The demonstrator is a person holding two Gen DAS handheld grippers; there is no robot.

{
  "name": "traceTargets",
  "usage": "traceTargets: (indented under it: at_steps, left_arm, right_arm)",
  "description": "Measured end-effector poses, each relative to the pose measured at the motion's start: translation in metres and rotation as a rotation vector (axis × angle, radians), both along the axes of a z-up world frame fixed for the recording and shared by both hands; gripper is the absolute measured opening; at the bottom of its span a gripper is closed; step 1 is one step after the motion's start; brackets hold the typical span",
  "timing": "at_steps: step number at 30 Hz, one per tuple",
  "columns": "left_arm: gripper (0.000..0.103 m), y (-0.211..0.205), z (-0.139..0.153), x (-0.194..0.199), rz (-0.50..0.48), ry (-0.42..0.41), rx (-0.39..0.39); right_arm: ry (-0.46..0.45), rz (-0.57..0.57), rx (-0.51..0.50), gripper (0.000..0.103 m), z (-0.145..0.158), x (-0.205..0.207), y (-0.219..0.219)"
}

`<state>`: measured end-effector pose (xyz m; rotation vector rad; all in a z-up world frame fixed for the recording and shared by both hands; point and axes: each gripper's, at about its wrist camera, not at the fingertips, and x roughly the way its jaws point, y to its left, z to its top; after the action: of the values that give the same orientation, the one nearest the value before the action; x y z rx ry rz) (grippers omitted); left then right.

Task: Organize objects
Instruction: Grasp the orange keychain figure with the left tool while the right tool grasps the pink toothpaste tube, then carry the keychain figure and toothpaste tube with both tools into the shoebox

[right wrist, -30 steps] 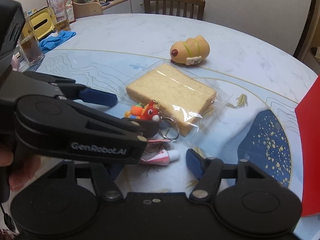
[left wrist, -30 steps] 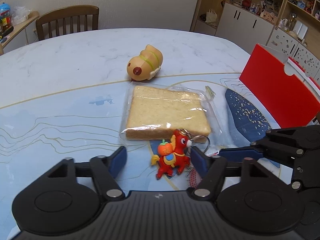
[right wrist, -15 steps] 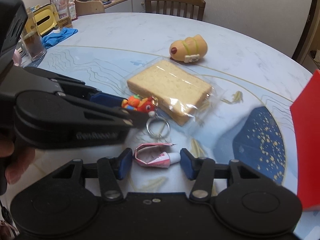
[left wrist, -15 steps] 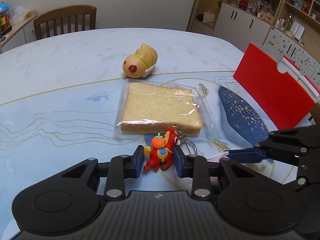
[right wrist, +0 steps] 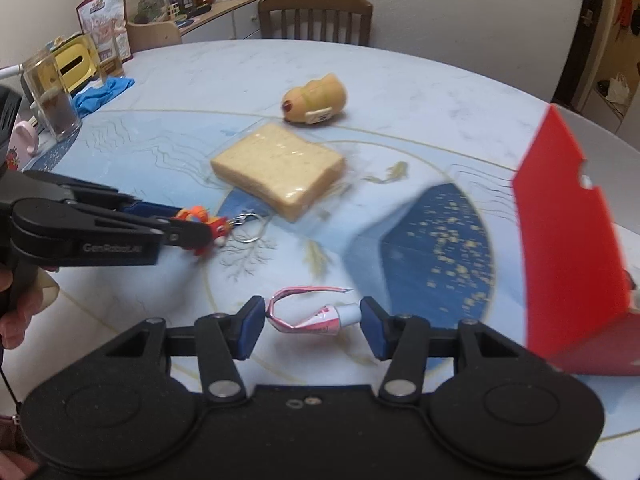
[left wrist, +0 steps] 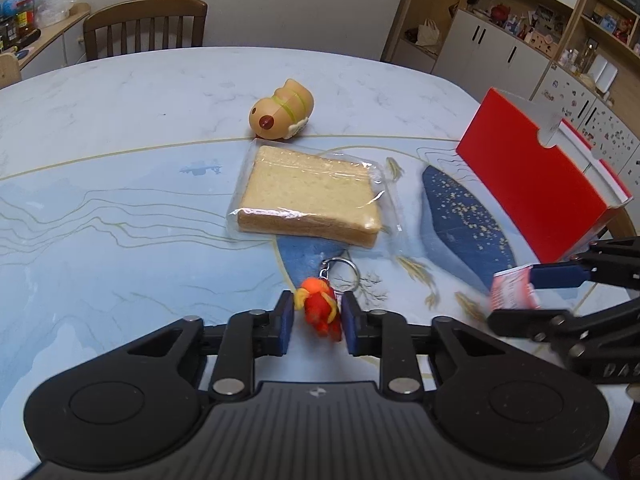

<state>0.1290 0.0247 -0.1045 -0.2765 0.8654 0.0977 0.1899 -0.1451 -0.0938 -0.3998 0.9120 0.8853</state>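
My left gripper is shut on a small red and orange horse keychain, lifted off the table, its metal ring dangling ahead. From the right wrist view the same keychain shows at the left gripper's fingertips. My right gripper is shut on a crumpled pink and white tube, held end to end above the table. A bagged slice of bread lies mid-table, with a tan bread-shaped toy behind it. A red open box stands on the right.
At the far left of the table stand a glass jar, a yellow box, a blue cloth and a pink mug. A wooden chair stands behind the table; cabinets line the right.
My left gripper closed on the horse keychain and lifted it back from the bread. My right gripper closed on the tube and carried it up and right, toward the red box.
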Motion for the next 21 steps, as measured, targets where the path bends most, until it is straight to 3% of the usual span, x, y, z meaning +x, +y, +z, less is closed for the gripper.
traceTargets:
  at_steps: [12,18,21]
  left_arm:
    - [0.019,-0.043,0.022,-0.011,0.042,-0.014,-0.021]
    - [0.019,-0.077,0.050,-0.003,0.013,-0.070,-0.021]
    - [0.019,-0.095,0.065,0.004,-0.009,-0.122,0.015]
  right_arm:
    - [-0.016,-0.014,0.062,0.051,0.046,0.024,-0.071]
    - [-0.053,-0.002,0.091,0.051,0.067,0.039,-0.101]
    - [-0.073,0.000,0.106,0.051,0.075,0.048,-0.117]
